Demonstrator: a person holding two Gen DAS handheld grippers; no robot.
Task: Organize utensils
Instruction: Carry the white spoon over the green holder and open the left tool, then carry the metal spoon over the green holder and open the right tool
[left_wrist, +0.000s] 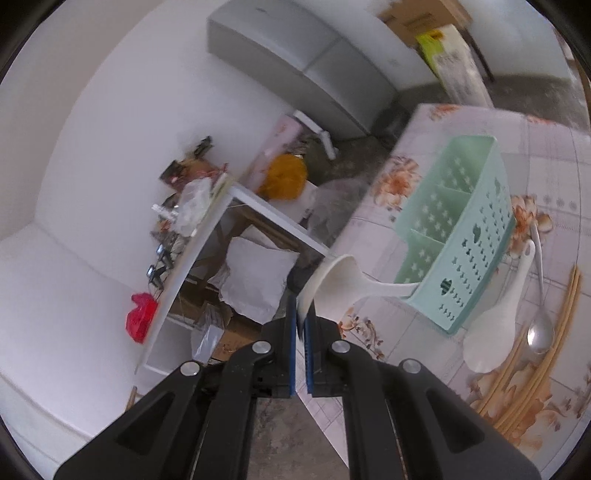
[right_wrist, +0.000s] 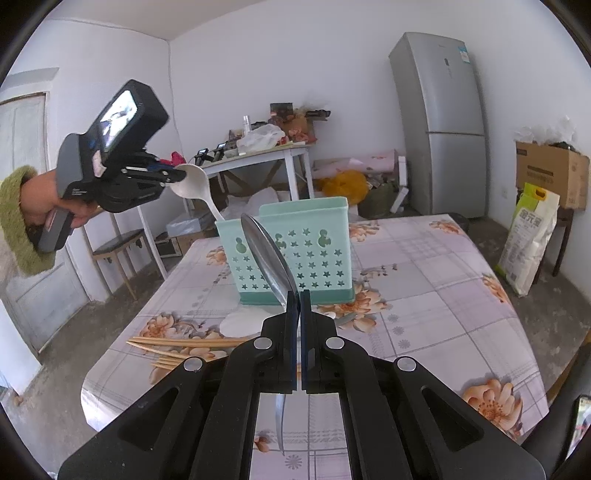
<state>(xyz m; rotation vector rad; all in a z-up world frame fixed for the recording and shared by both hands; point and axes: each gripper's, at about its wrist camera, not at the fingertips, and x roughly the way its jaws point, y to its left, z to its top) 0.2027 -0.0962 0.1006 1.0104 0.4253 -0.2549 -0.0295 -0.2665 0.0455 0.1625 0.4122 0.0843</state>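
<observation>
White ladle (right_wrist: 195, 184) clamped by left gripper (right_wrist: 177, 175), handle entering caddy (right_wrist: 295, 251); lower straight. Right gripper (right_wrist: 299, 295) clamps metal spoon (right_wrist: 269, 258).

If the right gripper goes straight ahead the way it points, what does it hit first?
Probably the pale green perforated plastic utensil caddy: it stands straight ahead of the right gripper, which is shut on a metal spoon. Depth is unclear.

- Soft, even daylight filled the room, leaving the white walls (right_wrist: 280, 55) bright and shadows faint.
- The left wrist view was smeared by motion blur, the side table (left_wrist: 207, 229) and its clutter softened.
- The right wrist view stayed sharp.
- Fisheye distortion bowed the refrigerator (right_wrist: 443, 122), and dark vignetting ringed both frames.
</observation>
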